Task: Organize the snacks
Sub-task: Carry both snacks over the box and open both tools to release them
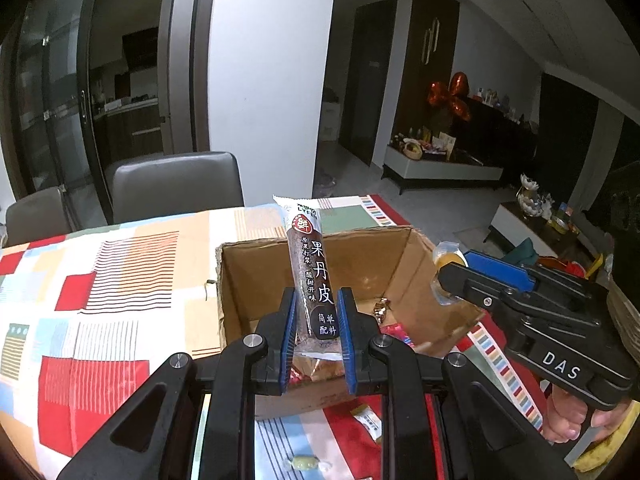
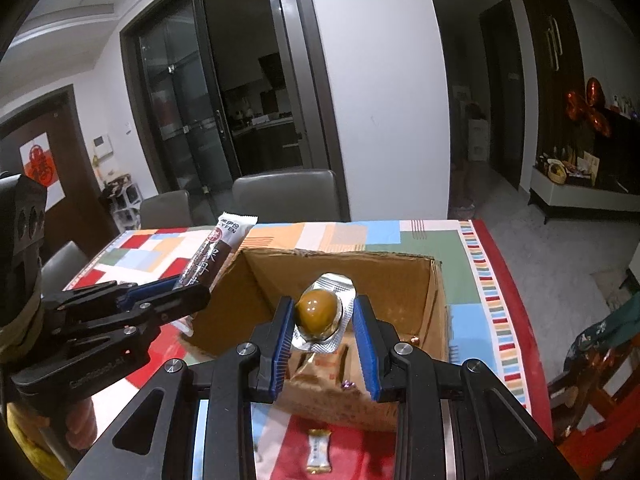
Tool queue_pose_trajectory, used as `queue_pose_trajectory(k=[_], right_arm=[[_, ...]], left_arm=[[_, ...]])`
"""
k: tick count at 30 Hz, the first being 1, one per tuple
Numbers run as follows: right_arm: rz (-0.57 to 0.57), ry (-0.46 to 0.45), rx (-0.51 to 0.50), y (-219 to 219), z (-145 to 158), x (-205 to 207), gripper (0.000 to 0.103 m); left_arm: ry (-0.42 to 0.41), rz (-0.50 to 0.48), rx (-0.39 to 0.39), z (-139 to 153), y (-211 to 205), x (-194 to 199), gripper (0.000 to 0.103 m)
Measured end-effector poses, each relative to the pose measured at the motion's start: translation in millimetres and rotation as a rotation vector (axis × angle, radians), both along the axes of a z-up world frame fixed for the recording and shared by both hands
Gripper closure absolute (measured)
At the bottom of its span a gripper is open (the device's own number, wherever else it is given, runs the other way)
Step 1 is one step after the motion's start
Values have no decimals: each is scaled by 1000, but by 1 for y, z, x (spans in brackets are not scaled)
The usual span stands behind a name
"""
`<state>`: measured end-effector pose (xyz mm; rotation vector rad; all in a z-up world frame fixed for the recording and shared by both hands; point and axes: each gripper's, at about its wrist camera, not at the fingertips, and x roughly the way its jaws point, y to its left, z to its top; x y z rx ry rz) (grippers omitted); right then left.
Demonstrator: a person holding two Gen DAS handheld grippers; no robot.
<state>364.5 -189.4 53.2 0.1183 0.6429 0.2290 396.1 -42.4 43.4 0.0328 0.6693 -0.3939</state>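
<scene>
The left gripper [image 1: 316, 340] has its jaws clenched on a long snack stick [image 1: 314, 276] in a dark wrapper with white characters. The stick stands nearly upright between the blue pads [image 1: 289, 344] and is above the open cardboard box [image 1: 256, 280]. In the right wrist view the same stick [image 2: 208, 264] leans over the left corner of the box [image 2: 436, 300].

The right gripper [image 2: 322, 344] grasps a braised egg in a clear and silver pack [image 2: 320, 312]. The jaws press on the foil edges on both sides, and the pack is above the inside of the box. In the left wrist view this gripper [image 1: 452, 284] comes in from the right side, over the right wall of the box, with a hand [image 1: 568, 416] on its handle.

The box stands on a surface covered with a colourful patterned cloth [image 1: 100, 300]. Some wrapped snacks [image 1: 384, 320] already lie on the bottom of the box. In front of the box, on the cloth, lie a small white sachet [image 2: 319, 456] and a small green wrapped candy [image 1: 305, 462]. Grey chairs [image 1: 176, 184] stand behind the surface.
</scene>
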Motion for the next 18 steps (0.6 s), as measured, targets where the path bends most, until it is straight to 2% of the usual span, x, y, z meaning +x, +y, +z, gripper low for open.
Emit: queue_pose_trajectory(k=[4,6,7,8,9,14,18], right_arm=[[-4,19,-12,1,-6,13,72],[-13,27,-15,0,-10,18,71],[-23,33,-20,-1,-12,20,67],[-27,37,-27,-1,-14,21,61],[-33,34,-34,-1,-14,21,51],[-38,20,-46,-1,-15,6,50],[-36,13,-36,-2,-13,-11,50]], left_arm=[[26,-2,4,-7,-4,16,82],[33,5,15,-10,-7,23,77],[27,12,22,-9,-9,24,65],[17,22,25,-9,-8,24,58],[7,32,25,-8,-7,24,57],[-15,47,22,-8,0,5,51],[-48,52,21,-6,6,-25,50]])
